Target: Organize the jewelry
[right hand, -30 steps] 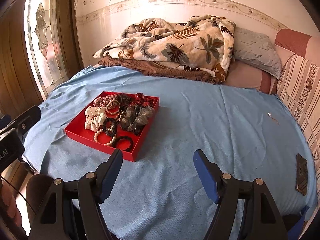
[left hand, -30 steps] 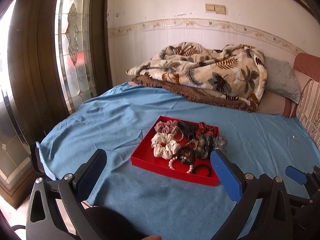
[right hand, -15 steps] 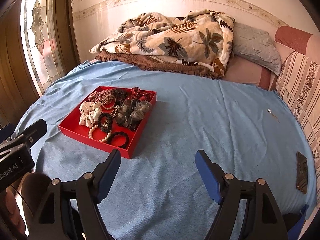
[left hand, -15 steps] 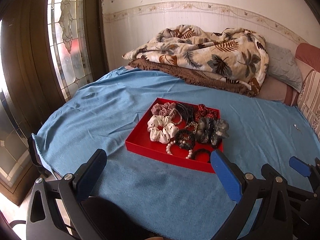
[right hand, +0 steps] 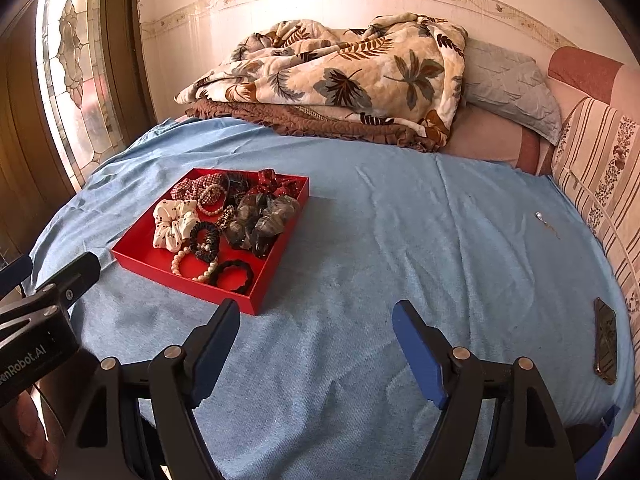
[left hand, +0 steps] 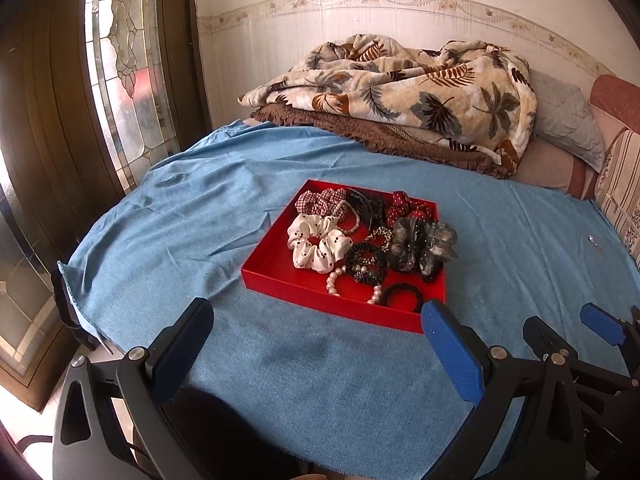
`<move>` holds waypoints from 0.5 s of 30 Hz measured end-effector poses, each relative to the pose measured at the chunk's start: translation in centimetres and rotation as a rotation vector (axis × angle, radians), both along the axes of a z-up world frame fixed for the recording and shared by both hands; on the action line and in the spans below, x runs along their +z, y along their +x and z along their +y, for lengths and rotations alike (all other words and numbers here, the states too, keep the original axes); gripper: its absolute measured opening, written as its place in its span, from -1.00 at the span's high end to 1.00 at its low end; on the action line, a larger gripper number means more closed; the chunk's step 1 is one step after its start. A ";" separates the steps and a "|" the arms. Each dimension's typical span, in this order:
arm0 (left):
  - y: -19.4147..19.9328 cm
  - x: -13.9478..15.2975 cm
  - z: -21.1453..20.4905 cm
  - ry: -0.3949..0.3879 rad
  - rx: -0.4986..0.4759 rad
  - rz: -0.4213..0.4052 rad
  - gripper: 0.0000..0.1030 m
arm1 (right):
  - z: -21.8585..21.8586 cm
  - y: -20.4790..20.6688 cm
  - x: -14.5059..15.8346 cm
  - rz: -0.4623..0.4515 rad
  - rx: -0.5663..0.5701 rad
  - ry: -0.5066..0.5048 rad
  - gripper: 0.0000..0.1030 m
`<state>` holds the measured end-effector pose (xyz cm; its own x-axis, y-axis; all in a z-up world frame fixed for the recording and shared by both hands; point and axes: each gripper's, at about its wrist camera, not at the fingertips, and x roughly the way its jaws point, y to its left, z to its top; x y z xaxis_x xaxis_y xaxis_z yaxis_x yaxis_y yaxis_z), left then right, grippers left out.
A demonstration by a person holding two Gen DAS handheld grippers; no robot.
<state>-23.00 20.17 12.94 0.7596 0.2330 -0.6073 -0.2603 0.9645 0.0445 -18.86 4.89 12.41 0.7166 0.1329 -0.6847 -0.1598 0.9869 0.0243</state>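
The left gripper (left hand: 316, 330) gapes wide and empty above the blue bed (left hand: 192, 216). Just beyond its fingertips, mid-frame, sits the red tray (left hand: 276, 262) with scrunchies (left hand: 318, 242), a pearl bracelet (left hand: 334, 280) and a black band (left hand: 402, 294). The right gripper (right hand: 316, 328) also stands wide with nothing between; its jaws have just been opening. The tray (right hand: 138, 240) lies at its left-centre. A phone (right hand: 605, 340) rests lower right.
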 end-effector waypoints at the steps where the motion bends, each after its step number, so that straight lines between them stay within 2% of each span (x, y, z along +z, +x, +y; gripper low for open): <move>1: 0.1 -0.1 0.0 0.000 0.000 0.003 -1.00 | 0.0 0.0 0.0 0.001 0.002 -0.001 -0.61; 15: 2.4 -1.7 0.9 -0.005 0.030 0.082 -1.00 | 0.4 1.2 -1.6 0.048 0.022 -0.009 -0.62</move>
<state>-20.59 21.02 11.20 0.6998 0.2512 -0.6687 -0.2843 0.9567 0.0618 -17.63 5.34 10.79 0.6800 0.1426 -0.7192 -0.1808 0.9832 0.0240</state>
